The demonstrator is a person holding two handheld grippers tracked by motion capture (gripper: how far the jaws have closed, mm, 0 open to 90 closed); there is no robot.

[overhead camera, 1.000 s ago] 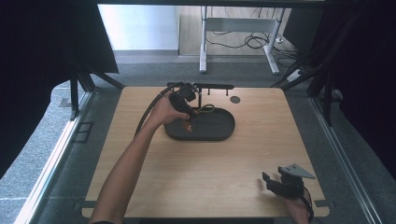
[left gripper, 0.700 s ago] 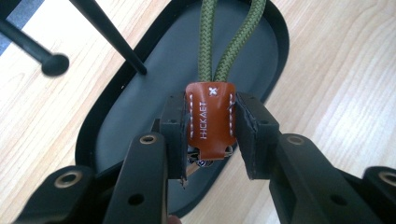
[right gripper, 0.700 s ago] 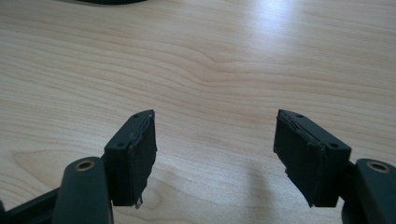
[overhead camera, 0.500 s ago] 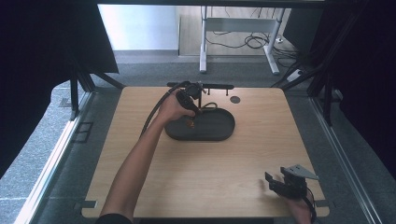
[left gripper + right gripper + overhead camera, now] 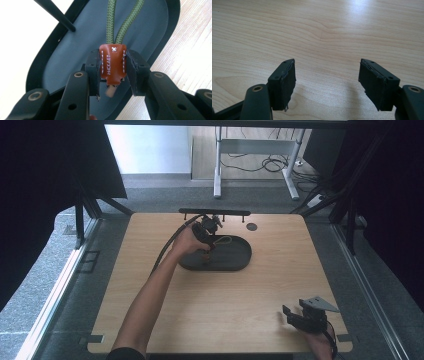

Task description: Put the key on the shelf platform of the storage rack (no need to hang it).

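The left gripper (image 5: 113, 72) pinches a brown leather tag (image 5: 112, 63) over the dark tray (image 5: 150, 27), while the right gripper (image 5: 327, 83) is spread above the worktop (image 5: 317, 30).

Light wooden table (image 5: 280, 285), square, rounded corners, sits on grey carpet (image 5: 60, 285). Beyond the far edge: pale wood floor and a white-legged desk frame (image 5: 255, 165), black cables (image 5: 265, 165) coiled beneath it. Bright white panel (image 5: 147, 147) at upper left, possibly a wall or window. Dark curtains (image 5: 45, 185) hang on both sides. Metal rails (image 5: 55, 290) run along the floor beside the table.
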